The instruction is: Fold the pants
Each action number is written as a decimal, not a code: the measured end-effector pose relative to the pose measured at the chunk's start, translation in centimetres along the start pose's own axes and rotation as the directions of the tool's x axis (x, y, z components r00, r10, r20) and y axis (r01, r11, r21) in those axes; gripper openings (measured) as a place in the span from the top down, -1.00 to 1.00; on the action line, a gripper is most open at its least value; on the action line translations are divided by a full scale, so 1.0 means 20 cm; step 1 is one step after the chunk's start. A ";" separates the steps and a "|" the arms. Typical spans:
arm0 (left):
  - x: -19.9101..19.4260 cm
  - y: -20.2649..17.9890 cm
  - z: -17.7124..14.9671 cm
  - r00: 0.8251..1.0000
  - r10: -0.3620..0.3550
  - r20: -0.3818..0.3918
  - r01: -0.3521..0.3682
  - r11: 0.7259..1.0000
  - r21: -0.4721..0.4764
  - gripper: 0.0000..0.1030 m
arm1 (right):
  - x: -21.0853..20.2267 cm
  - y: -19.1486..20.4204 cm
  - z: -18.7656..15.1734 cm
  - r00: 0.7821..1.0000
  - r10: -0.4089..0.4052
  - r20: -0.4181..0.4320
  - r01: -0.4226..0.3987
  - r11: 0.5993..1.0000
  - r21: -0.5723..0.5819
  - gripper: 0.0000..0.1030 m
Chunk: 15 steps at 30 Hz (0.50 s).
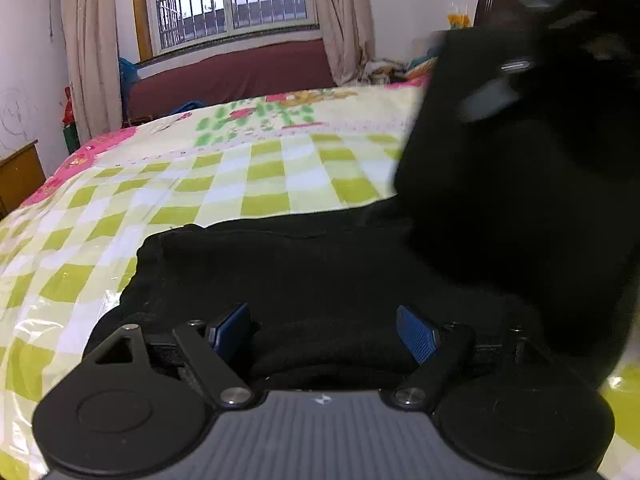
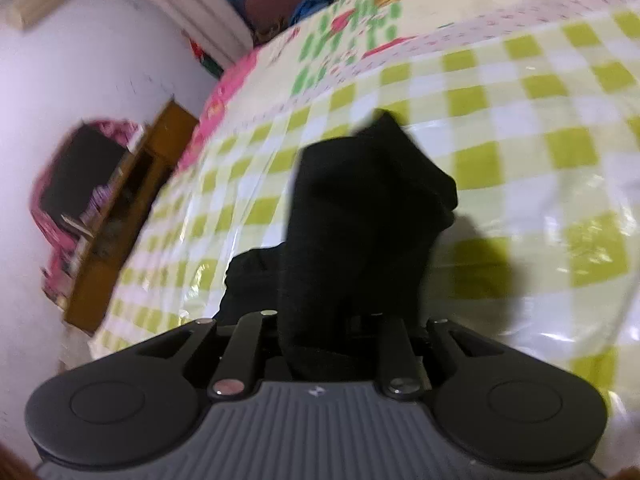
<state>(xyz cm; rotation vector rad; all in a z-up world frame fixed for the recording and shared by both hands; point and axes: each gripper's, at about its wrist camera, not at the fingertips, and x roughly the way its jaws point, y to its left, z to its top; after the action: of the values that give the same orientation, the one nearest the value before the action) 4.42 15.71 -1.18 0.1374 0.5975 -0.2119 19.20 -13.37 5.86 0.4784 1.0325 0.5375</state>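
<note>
Lying flat on the bed, the black pants spread just ahead of the left claw and under it, with cloth bunched between its two blue pads. That claw stands spread wide; its pads do not press on the fabric. Ahead of it and to its right, a raised part of the pants hangs blurred in the air, and blurred parts of the right claw show above that, near the top right corner of the left view.

The right claw pinches a fold of the pants: the cloth runs up from between its dark fingers, which are drawn close together, and stands as a dark hump straight ahead of it, lifted off the bed. Its pads are hidden by the fabric. To the left of this claw and lower, more of the pants lies on the checked green-and-white sheet. A shadow falls on the sheet right of the lifted cloth.

Far ahead of the left claw are a barred window and curtains. Left of the right claw stands a wooden shelf.
</note>
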 end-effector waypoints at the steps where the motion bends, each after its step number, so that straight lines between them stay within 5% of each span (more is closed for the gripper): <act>1: -0.02 0.01 0.00 1.000 -0.013 0.016 0.013 1.000 -0.015 -0.81 | 0.06 0.07 0.00 1.000 -0.018 -0.014 0.018 1.000 -0.013 0.54; 9: -0.13 0.16 -0.04 0.996 0.018 0.093 -0.008 0.994 -0.108 -0.81 | 0.45 0.37 -0.01 0.992 -0.121 -0.030 0.120 0.992 -0.036 0.51; 13: -0.14 0.25 -0.08 0.997 0.012 0.078 0.002 0.984 -0.176 -0.79 | 0.60 0.47 -0.07 0.992 -0.103 -0.078 0.101 0.995 -0.021 -0.10; 15: -0.17 0.27 -0.08 0.996 0.011 0.087 0.006 0.982 -0.191 -0.75 | 0.62 0.52 -0.09 0.995 -0.087 -0.058 0.084 0.995 -0.046 -0.16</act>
<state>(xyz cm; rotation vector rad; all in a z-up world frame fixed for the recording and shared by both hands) 1.99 21.82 -0.18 -0.0569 0.5271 -0.1562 20.74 2.68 3.14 0.3798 1.0912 0.4994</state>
